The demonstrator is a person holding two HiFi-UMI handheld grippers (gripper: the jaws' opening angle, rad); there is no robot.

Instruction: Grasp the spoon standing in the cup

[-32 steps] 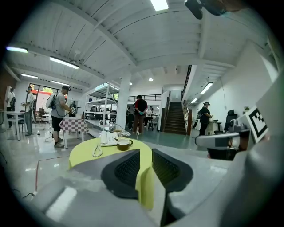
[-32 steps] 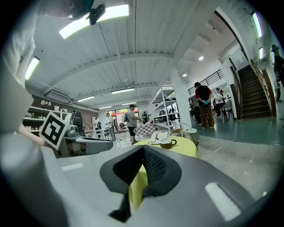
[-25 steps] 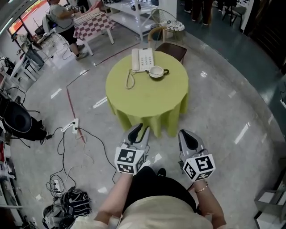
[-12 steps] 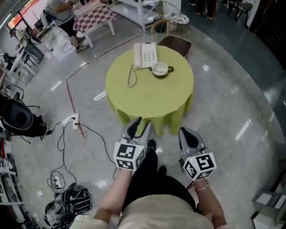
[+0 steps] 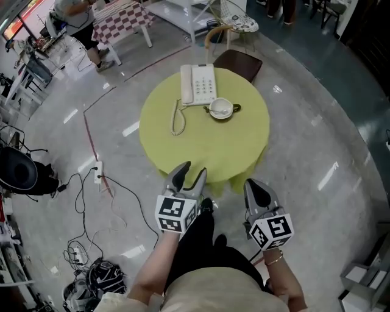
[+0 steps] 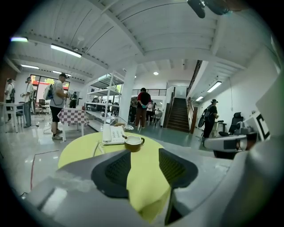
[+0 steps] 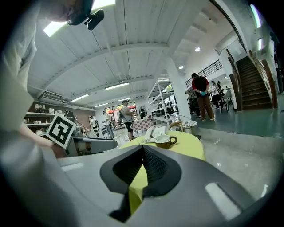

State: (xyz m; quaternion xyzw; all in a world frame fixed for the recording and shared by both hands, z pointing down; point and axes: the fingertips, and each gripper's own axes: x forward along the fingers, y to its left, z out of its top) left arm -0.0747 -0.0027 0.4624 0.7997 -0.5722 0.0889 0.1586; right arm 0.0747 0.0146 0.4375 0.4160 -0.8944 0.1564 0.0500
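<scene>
A round table with a yellow-green cloth (image 5: pixel 204 143) stands ahead of me. On it sits a brown cup with a white inside (image 5: pixel 220 108) (image 6: pixel 133 142) (image 7: pixel 164 140), beside a white telephone (image 5: pixel 198 84). A small handle, the spoon (image 6: pixel 124 137), pokes over the cup's left rim. My left gripper (image 5: pixel 192 170) (image 6: pixel 144 153) hovers at the table's near edge, well short of the cup; its jaws are opening with nothing between them. My right gripper (image 5: pixel 251 183) (image 7: pixel 143 150) is level with it to the right, shut and empty.
A brown chair (image 5: pixel 239 63) stands behind the table. Cables and a power strip (image 5: pixel 97 173) lie on the shiny floor at the left, with a black bag (image 5: pixel 91 277) nearer me. A checkered table (image 5: pixel 125 13) and a person (image 5: pixel 70 15) are at the far left.
The table has come closer and now sits lower in the head view. The left gripper's jaws have spread apart. The right gripper stays shut.
</scene>
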